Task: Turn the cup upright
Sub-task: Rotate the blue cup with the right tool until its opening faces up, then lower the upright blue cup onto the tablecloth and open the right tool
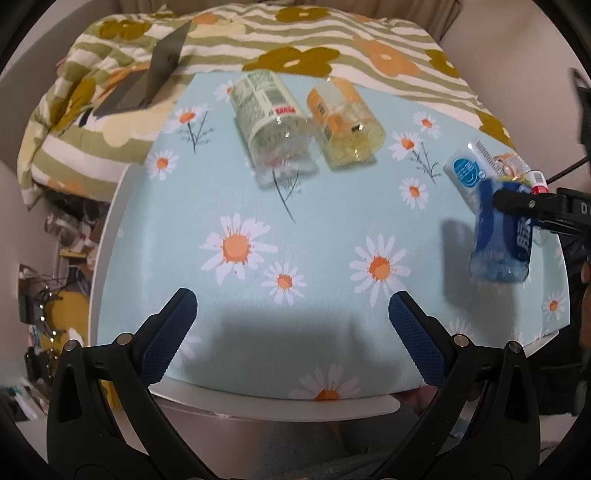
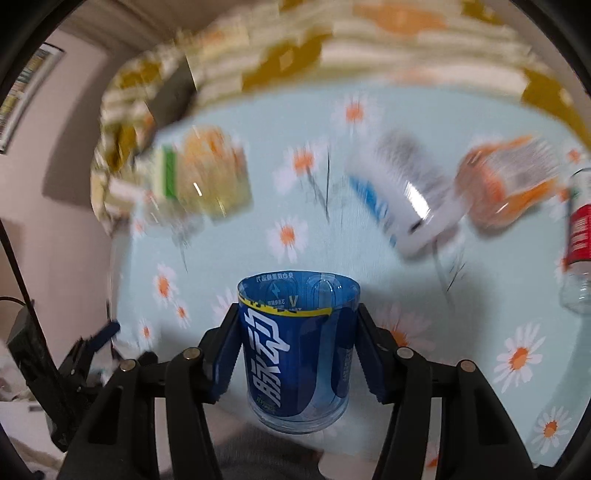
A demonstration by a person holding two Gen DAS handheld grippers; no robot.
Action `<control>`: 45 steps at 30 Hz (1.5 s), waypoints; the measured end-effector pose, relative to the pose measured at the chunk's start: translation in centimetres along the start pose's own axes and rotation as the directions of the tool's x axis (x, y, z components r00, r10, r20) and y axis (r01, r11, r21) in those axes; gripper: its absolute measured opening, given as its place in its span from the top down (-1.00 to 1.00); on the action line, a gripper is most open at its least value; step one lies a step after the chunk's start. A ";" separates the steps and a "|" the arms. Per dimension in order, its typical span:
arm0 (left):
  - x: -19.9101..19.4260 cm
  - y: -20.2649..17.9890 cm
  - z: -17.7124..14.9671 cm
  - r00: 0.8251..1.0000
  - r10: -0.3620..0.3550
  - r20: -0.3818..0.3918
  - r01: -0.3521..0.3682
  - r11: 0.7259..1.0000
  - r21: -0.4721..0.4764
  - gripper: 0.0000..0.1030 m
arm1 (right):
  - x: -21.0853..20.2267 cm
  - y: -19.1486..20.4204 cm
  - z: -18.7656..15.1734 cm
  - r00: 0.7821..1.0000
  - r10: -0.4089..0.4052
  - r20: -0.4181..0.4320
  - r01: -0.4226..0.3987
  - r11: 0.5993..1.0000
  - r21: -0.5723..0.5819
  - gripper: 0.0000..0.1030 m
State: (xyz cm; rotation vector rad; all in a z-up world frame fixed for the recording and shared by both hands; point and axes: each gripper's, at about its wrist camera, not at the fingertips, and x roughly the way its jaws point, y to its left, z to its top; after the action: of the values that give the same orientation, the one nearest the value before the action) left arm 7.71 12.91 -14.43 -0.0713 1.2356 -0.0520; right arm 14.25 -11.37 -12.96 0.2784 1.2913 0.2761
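Daisy-printed pale blue cloth (image 1: pixel 314 221) is covering the white table (image 1: pixel 110 258), and a striped floral quilt (image 1: pixel 332 33) is lying beyond its far edge, with clutter showing below the table's left side.

Right tongs (image 2: pixel 295 350) are pinching the blue cup (image 2: pixel 297 354), one pad pressing each side of its wall. The cup is sitting between the fingers with its open rim turned away from the tongs and its base toward them. In the left wrist view it is hanging above the cloth, casting a shadow, base downward and slightly tilted. Judgement: the flip is largely accomplished; setting the cup down on its base and letting go are remaining.

Left tongs (image 1: pixel 291 332) are standing spread wide with nothing between the pads, hovering over the table's near edge.

Ahead of the left tongs, a green-labelled cup (image 1: pixel 271 122) and an orange-labelled cup (image 1: pixel 345 122) are lying on their sides, side by side. A white-and-blue cup (image 1: pixel 467 173) is lying just beyond the blue cup. The right wrist view is heavily motion-blurred behind the cup.
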 end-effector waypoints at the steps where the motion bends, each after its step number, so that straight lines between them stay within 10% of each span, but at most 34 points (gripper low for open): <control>1: -0.2 -0.1 0.2 1.000 0.002 0.009 -0.002 1.000 0.003 -1.00 | -1.0 0.7 -0.8 0.994 -0.040 0.103 0.042 0.999 -0.015 -0.04; 4: -0.6 -0.1 0.4 0.999 0.005 0.034 -0.005 1.000 0.020 -1.00 | -2.0 2.1 -3.4 0.936 -0.124 0.329 0.142 0.989 -0.032 -0.04; 11: -0.3 0.8 0.1 0.995 0.037 0.092 -0.044 0.997 0.070 -1.00 | 0.7 3.1 -7.1 0.830 -0.176 0.529 0.194 0.981 0.023 -0.04; 18: 1.3 2.0 -0.6 0.993 0.054 0.103 -0.062 0.995 0.075 -1.00 | 2.1 2.8 -8.5 0.789 -0.213 0.576 0.223 0.973 0.055 -0.04; 45: 0.7 2.1 -3.2 0.994 0.055 0.092 -0.059 0.997 0.047 -1.00 | 2.2 3.8 -12.3 0.805 -0.229 0.548 0.301 0.953 -0.044 -0.19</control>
State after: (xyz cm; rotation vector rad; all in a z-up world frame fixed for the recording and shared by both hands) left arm 4.95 14.85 -16.30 0.0050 1.1449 -0.0295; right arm 2.77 -6.49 -16.69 0.0487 0.7321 0.0297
